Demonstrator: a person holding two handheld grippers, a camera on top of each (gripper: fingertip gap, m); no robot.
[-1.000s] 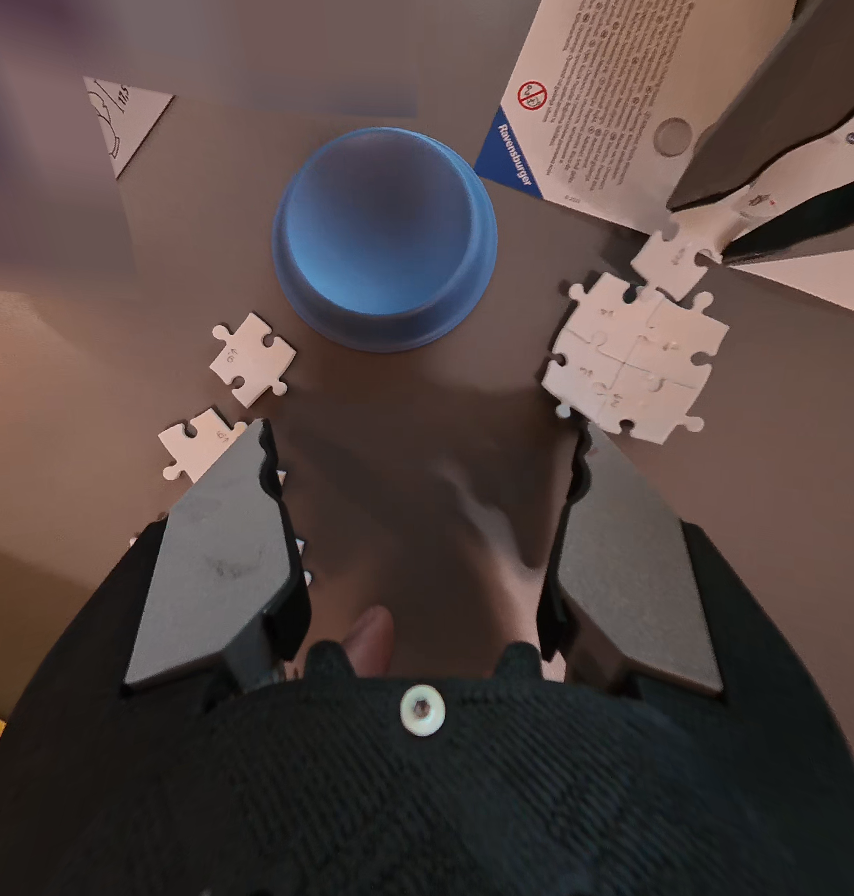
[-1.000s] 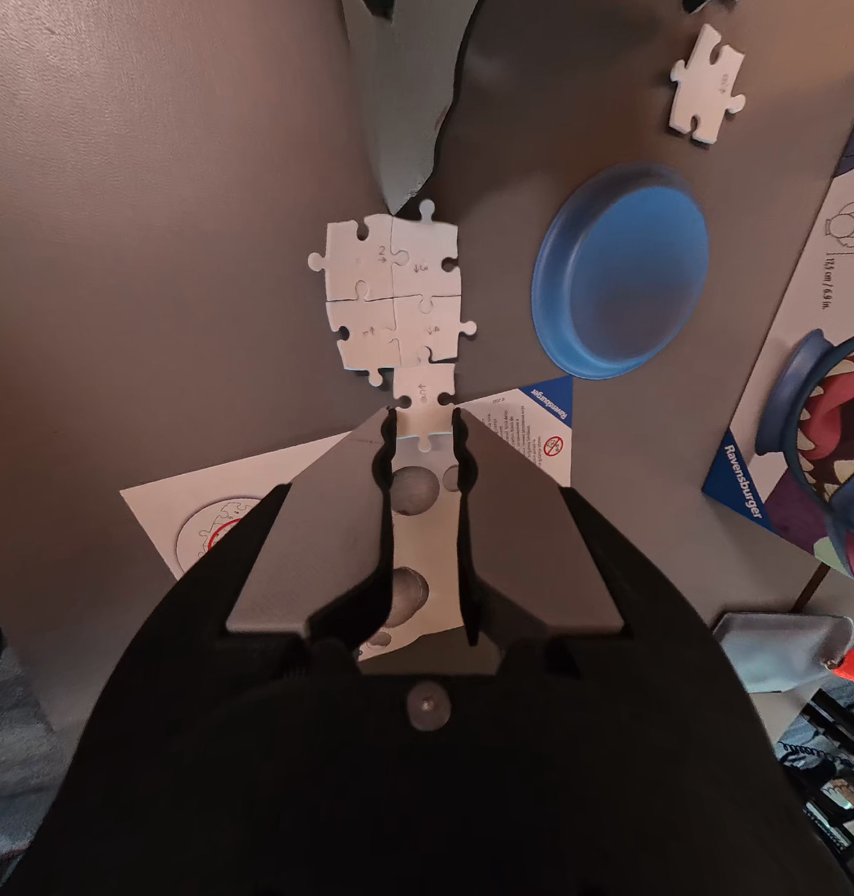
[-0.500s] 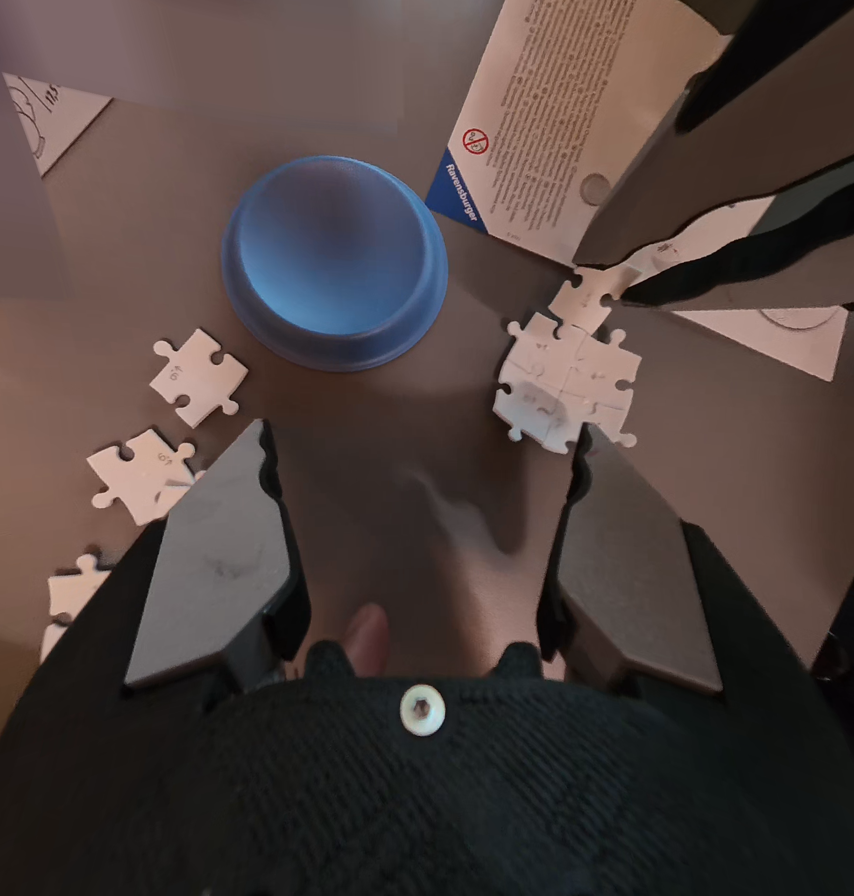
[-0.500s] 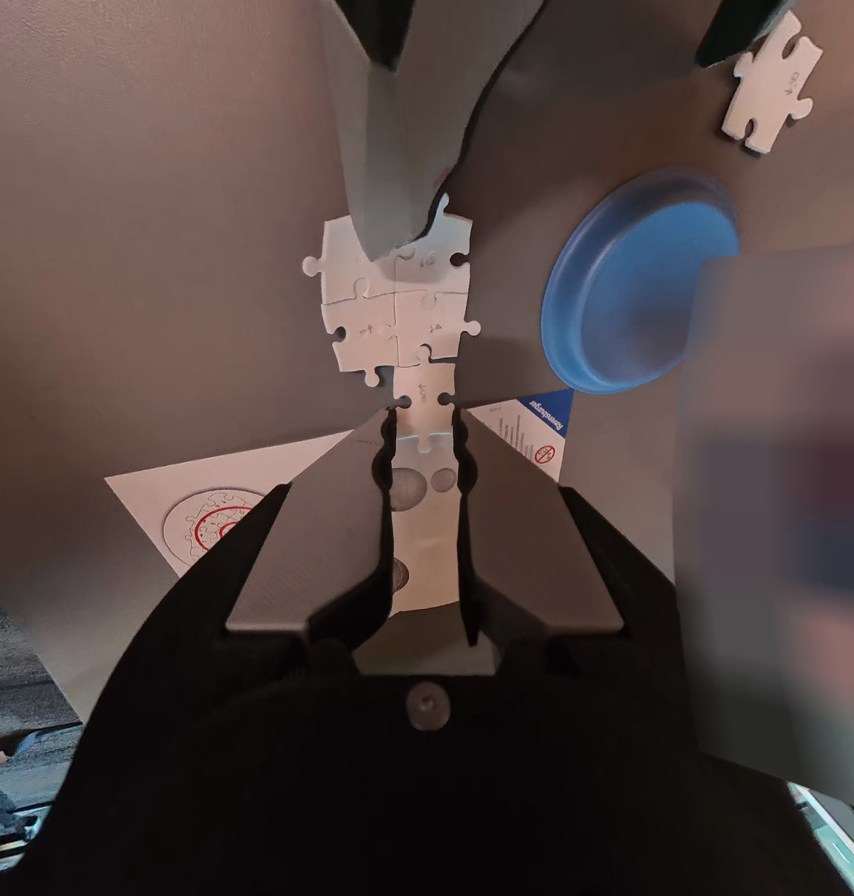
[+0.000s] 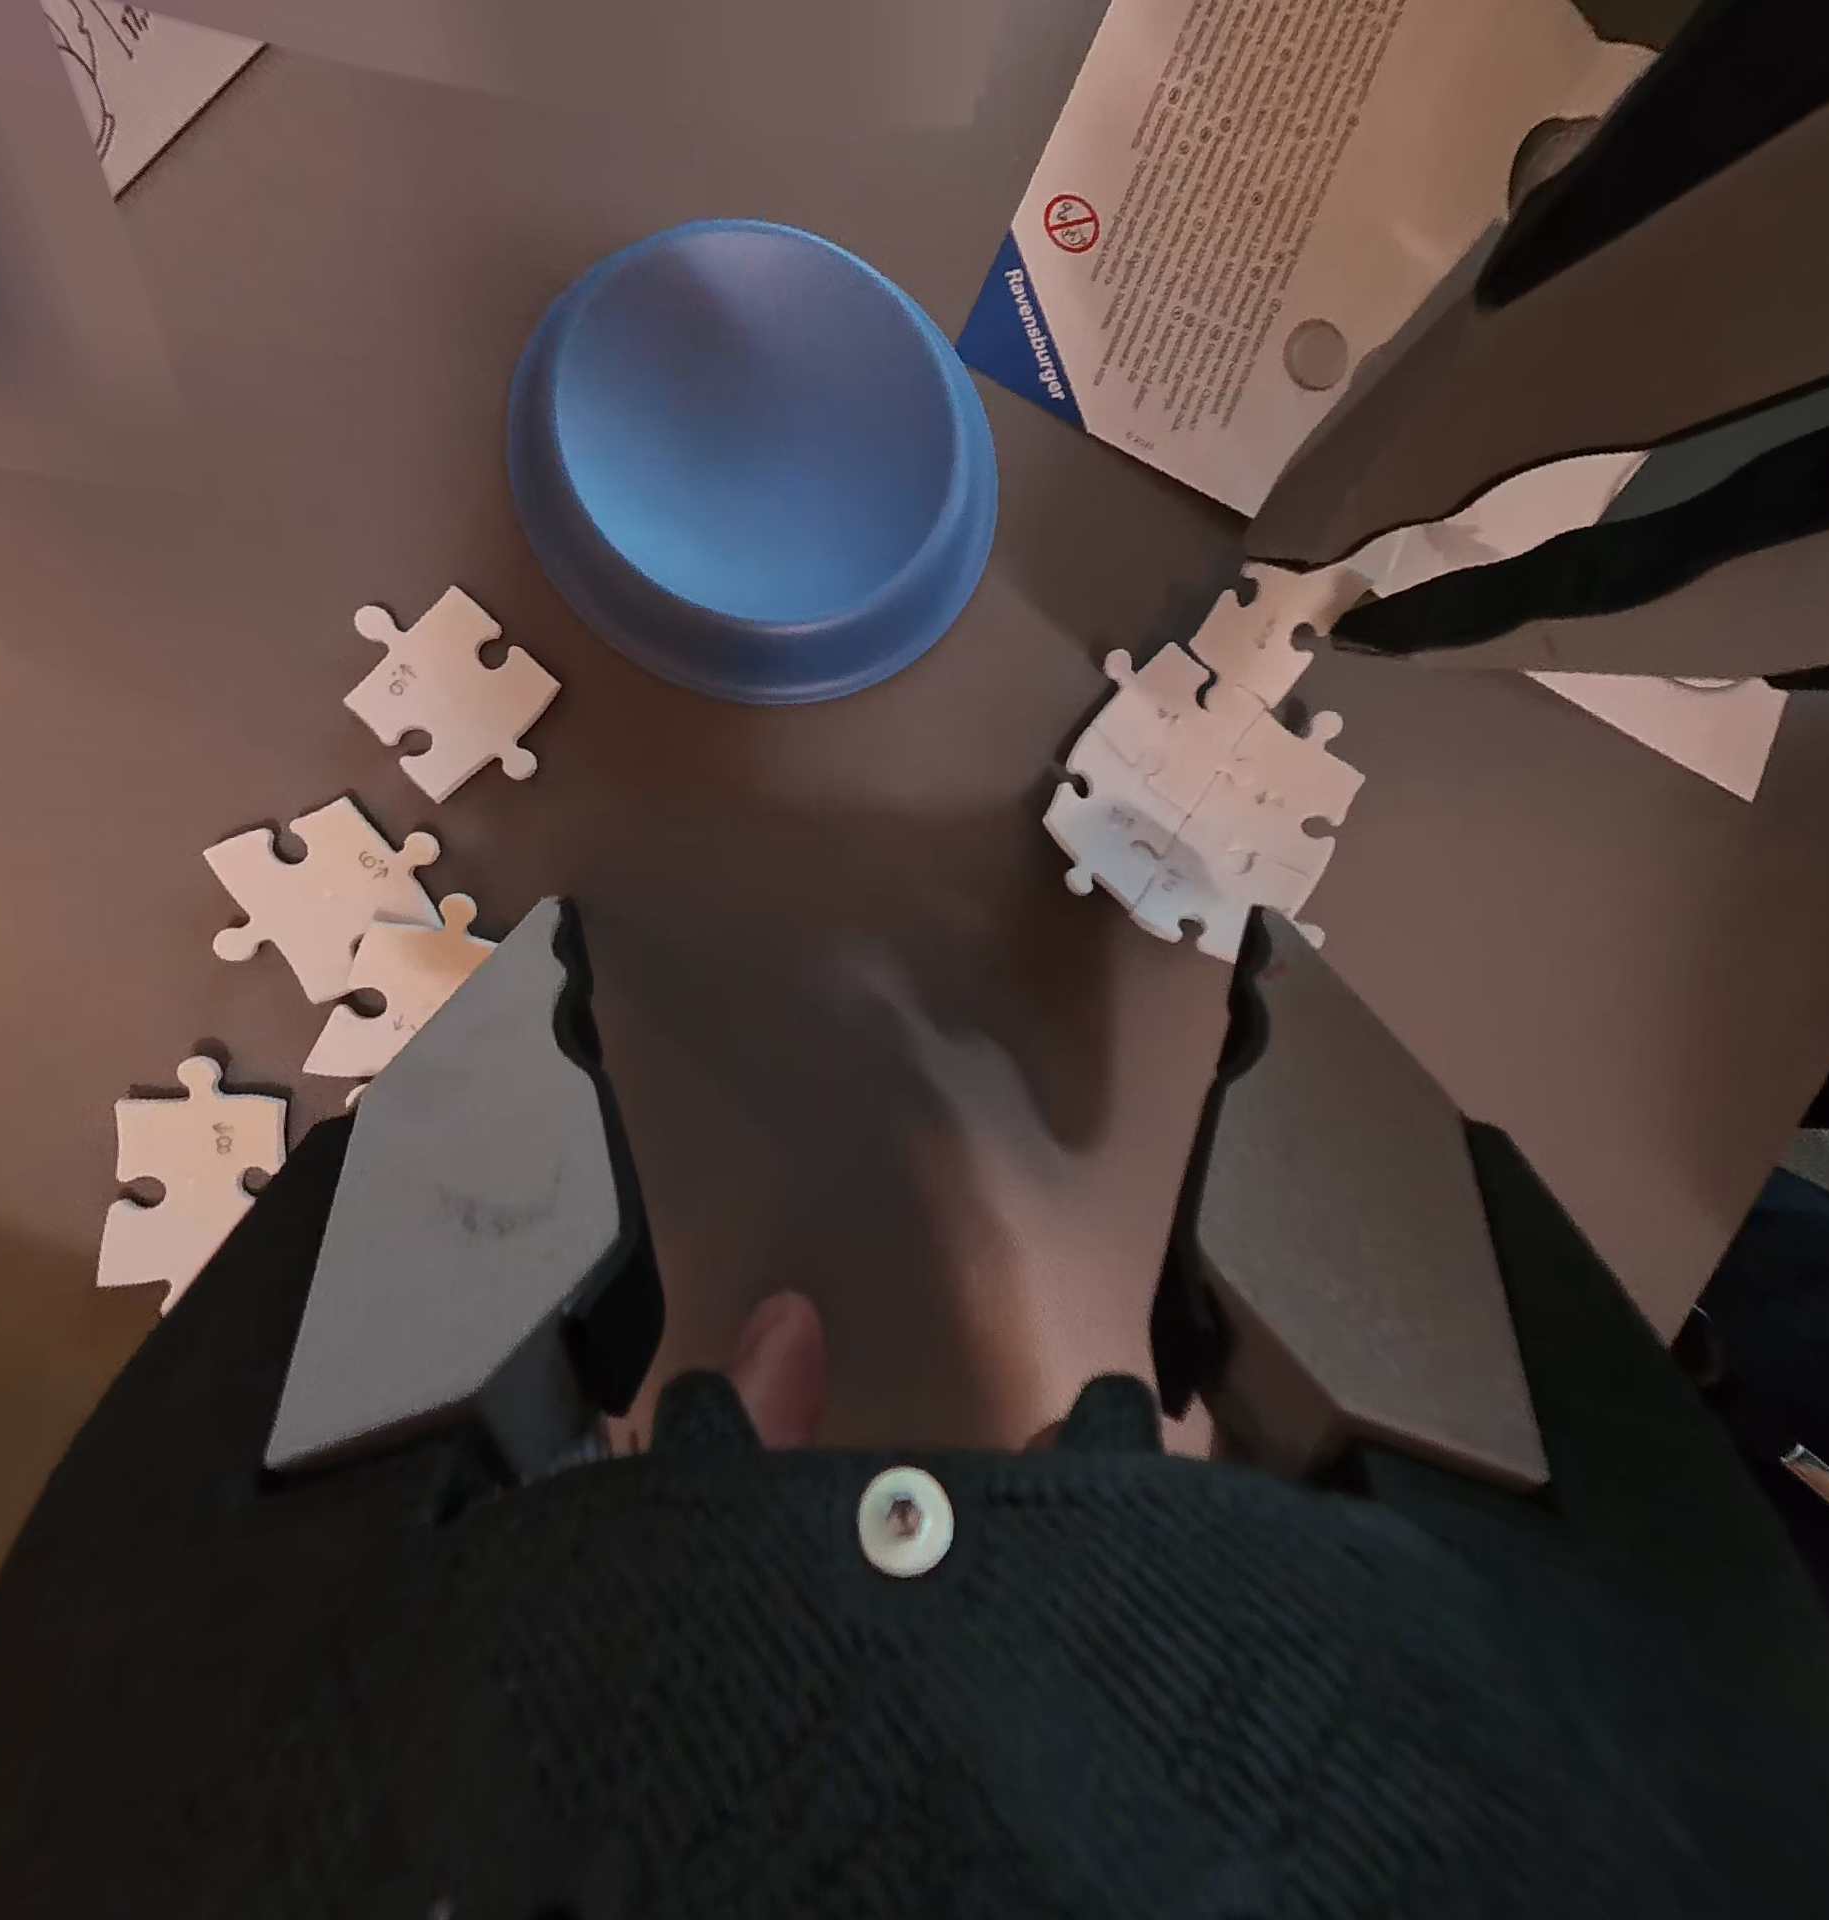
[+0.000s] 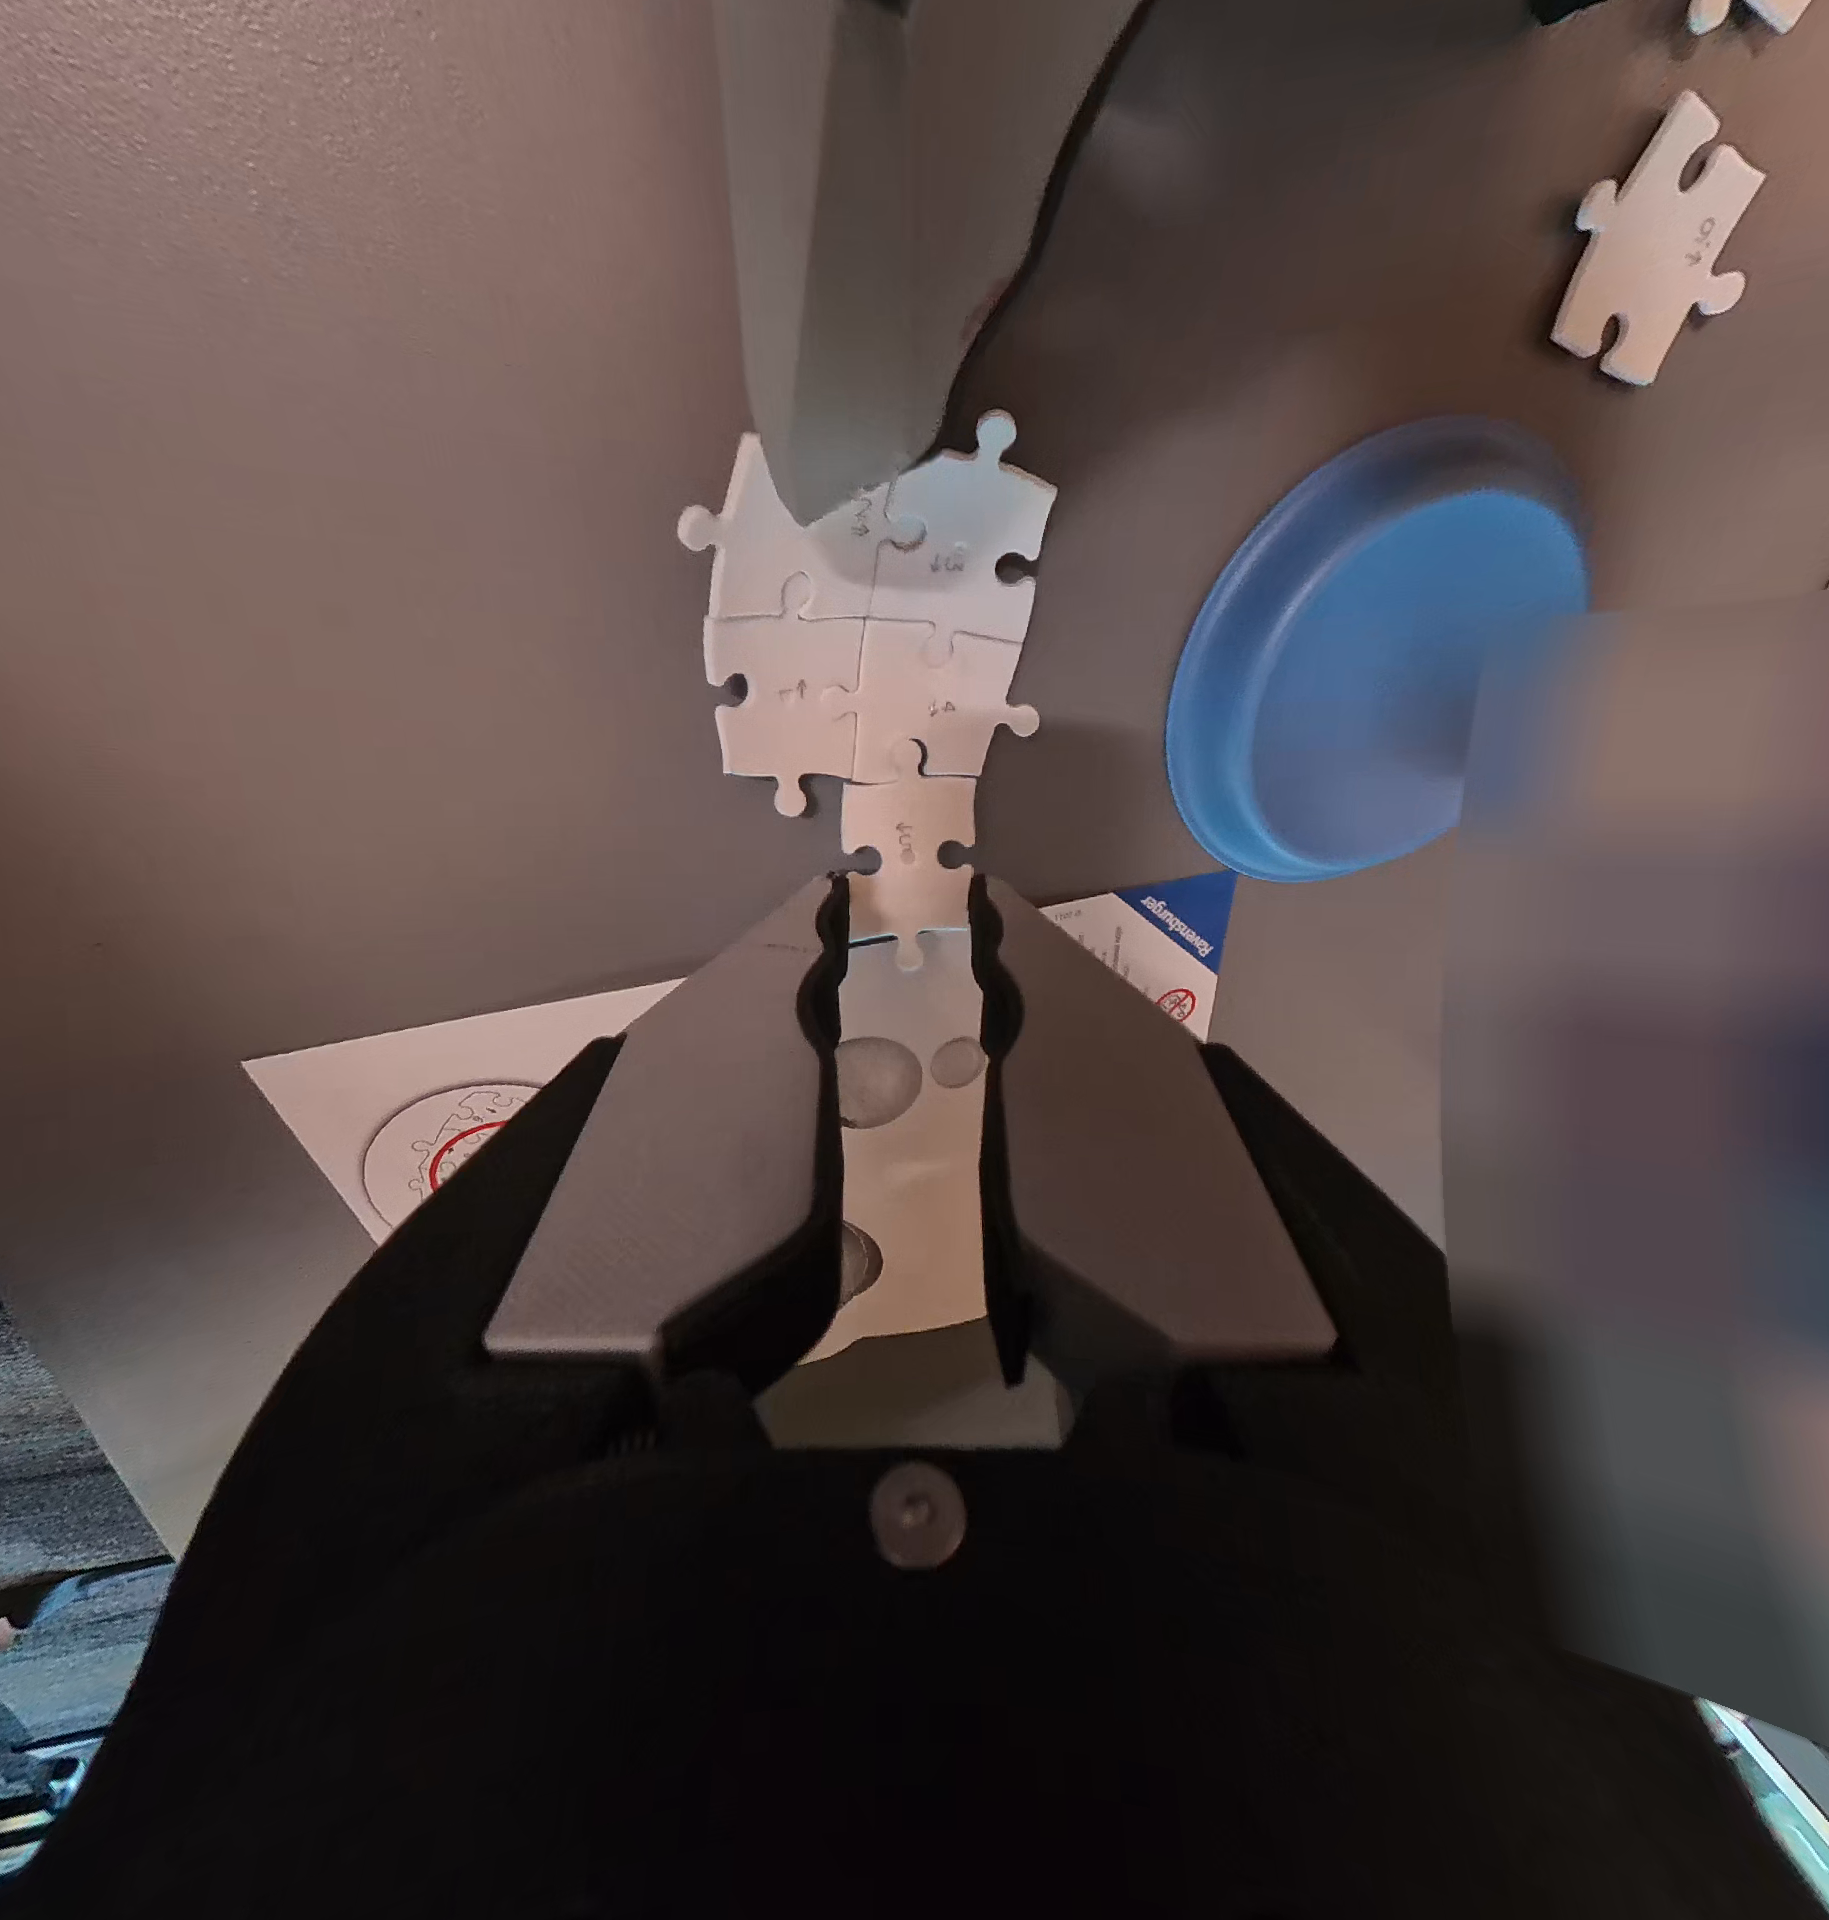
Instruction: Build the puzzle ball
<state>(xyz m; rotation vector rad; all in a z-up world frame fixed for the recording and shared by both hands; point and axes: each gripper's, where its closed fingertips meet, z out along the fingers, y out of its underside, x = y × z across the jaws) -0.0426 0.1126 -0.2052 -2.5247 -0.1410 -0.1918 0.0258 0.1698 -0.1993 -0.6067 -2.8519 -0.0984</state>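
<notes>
A block of four joined white puzzle pieces (image 6: 868, 644) lies on the grey table; it also shows in the left wrist view (image 5: 1201, 821). My right gripper (image 6: 905, 894) is shut on a fifth white piece (image 6: 910, 862) whose far edge meets the block's near edge. In the left wrist view that piece (image 5: 1263, 634) sits at the tips of the right gripper (image 5: 1336, 603). My left gripper (image 5: 905, 925) is open and empty. Its right finger (image 6: 837, 312) rests over the block's far corner.
A blue dish (image 5: 754, 457) stands on the table between the block and several loose white pieces (image 5: 453, 691). A printed leaflet (image 5: 1201, 239) lies under the right gripper. Another sheet's corner (image 5: 131, 73) is at top left. A blurred patch covers the right side of the right wrist view. My left gripper's tips are some 8 cm from the blue dish (image 5: 754, 457).
My left gripper has moved in until its right finger covers the block's corner. My right gripper has stayed shut on the fifth piece against the block.
</notes>
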